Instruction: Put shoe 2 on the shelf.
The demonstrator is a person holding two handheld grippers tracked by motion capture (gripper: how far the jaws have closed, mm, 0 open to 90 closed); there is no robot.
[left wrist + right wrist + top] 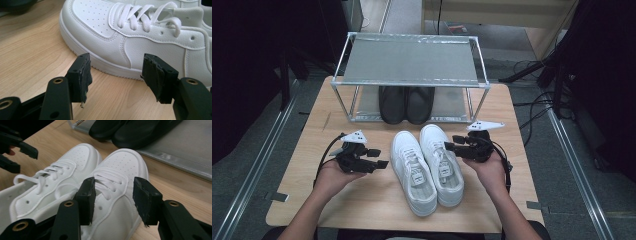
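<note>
Two white sneakers lie side by side mid-table, toes pointing away: the left one (412, 170) and the right one (441, 162). My left gripper (379, 159) is held just left of the left sneaker. In the left gripper view it (116, 72) stands open, its jaws aimed at that sneaker's side (140, 42) and apart from it. My right gripper (451, 143) hovers at the right sneaker's outer side. The right gripper view shows it (113, 195) open, with the laced top of the right sneaker (120, 165) seen between the jaws and no pad pressing on it.
A metal two-tier rack (412, 60) stands at the table's far edge. A pair of black shoes (406, 104) sits on its lower shelf, just beyond the white toes. Bare wood (312, 200) lies to the left and right of the sneakers.
</note>
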